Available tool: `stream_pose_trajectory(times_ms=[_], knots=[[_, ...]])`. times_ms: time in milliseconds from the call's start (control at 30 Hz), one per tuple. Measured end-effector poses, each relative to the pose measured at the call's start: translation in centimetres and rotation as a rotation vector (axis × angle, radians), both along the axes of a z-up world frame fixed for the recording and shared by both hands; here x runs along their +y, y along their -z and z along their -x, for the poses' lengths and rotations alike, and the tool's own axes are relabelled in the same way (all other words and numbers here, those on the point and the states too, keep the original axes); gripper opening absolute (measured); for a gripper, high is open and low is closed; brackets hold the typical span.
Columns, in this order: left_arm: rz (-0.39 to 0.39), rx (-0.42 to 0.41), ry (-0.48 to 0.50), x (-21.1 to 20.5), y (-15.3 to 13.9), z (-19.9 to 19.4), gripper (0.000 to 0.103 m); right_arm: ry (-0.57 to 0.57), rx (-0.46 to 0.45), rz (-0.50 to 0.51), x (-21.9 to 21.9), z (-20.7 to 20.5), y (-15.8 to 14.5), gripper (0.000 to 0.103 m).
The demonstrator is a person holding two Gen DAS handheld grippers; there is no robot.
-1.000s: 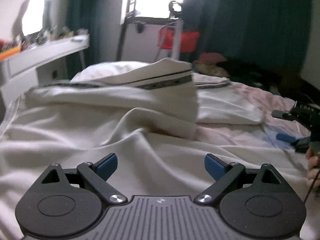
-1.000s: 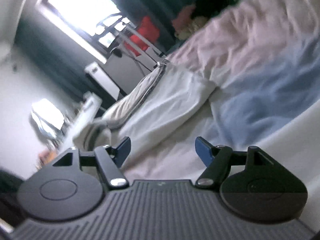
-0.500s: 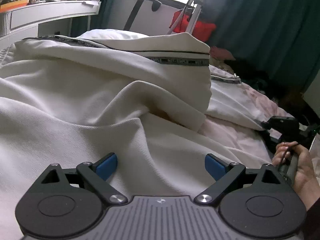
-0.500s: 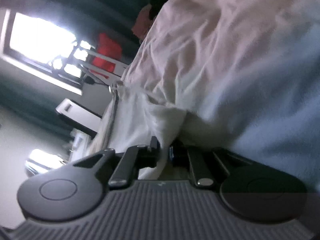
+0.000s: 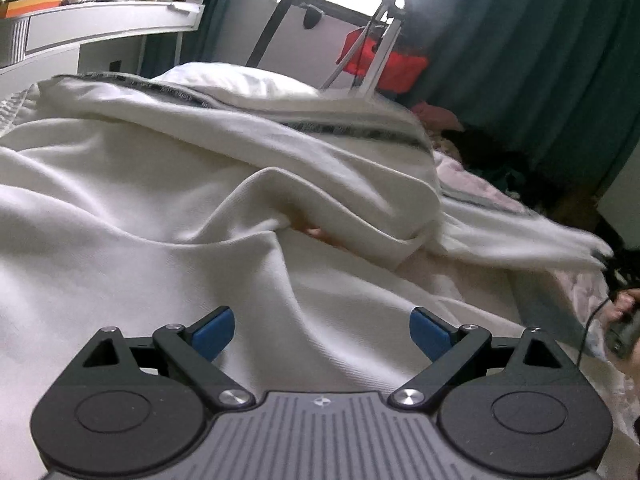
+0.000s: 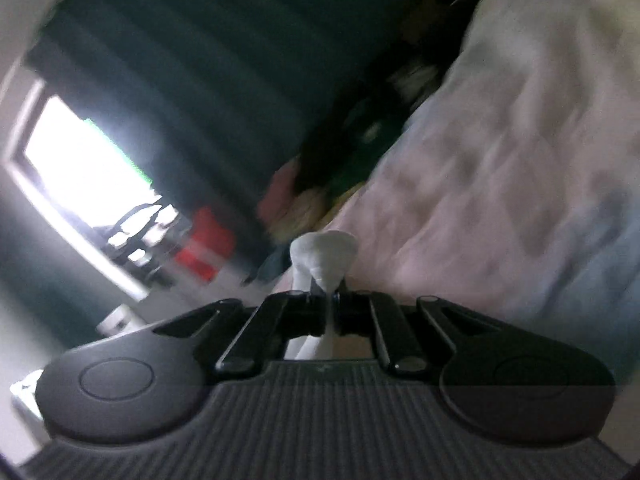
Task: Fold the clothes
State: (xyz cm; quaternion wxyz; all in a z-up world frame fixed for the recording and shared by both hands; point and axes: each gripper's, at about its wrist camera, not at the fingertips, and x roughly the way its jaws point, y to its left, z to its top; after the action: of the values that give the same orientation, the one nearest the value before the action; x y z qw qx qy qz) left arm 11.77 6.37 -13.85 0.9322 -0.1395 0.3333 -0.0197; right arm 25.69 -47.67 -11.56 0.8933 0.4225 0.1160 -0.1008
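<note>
left gripper (image 5: 322,334): black linkages, blue pads, silver screws, grey ribbed body | right gripper (image 6: 325,300): black, grey ribbed

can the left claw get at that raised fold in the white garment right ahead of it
Probably yes. The left claw is open and low over the white garment, and the raised fold lies straight ahead with only cloth between. The right claw pinches fabric off to the side.

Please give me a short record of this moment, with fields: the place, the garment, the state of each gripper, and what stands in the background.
place: bed with pinkish sheet
garment: cream garment, rumpled, dark stripe along one edge
left gripper: open, above the garment, holding nothing
right gripper: shut on a bunched end of the garment
background: green curtains, bright window, white desk, red item
image quality: right view blurred
</note>
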Motion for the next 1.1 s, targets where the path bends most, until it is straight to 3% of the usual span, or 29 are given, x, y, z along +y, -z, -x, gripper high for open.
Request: stream_pose_trajectory(times_ms=[67, 200, 367, 600, 833, 933, 1000, 1067, 1100], knots=[[-0.007, -0.012, 0.011, -0.2, -0.3, 0.3, 0.095, 0.068, 0.033, 0.063, -2.6, 1.6, -0.6, 0.006], [-0.053, -0.030, 0.045, -1.2, -0.7, 1.0, 0.094, 0.083, 0.107, 0.101, -4.8, 3.3, 1.2, 0.007], [-0.051, -0.046, 0.084, -2.0, -1.0, 1.2, 0.093, 0.100, 0.187, 0.152, -7.2, 5.3, 3.1, 0.007], [-0.081, -0.059, 0.058, -2.1, -1.5, 1.5, 0.093, 0.098, 0.273, 0.314, -6.0, 4.6, 3.7, 0.007], [-0.166, -0.169, 0.062, -2.7, -3.3, 2.6, 0.093, 0.092, 0.372, 0.474, -4.8, 4.0, 4.6, 0.010], [-0.194, -0.213, 0.070, -2.8, -4.0, 3.5, 0.094, 0.085, 0.411, 0.514, -3.1, 4.9, 3.0, 0.025], [-0.189, -0.226, 0.076, -2.9, -4.5, 4.0, 0.094, 0.076, 0.421, 0.549, -1.3, 6.2, 1.8, 0.064], [-0.191, -0.232, 0.076, -3.0, -5.0, 4.5, 0.094, 0.063, 0.399, 0.581, 0.6, 7.7, 0.5, 0.083], [-0.194, -0.232, 0.073, -3.0, -5.3, 4.9, 0.095, 0.048, 0.383, 0.592, 1.6, 8.5, -0.3, 0.084]])
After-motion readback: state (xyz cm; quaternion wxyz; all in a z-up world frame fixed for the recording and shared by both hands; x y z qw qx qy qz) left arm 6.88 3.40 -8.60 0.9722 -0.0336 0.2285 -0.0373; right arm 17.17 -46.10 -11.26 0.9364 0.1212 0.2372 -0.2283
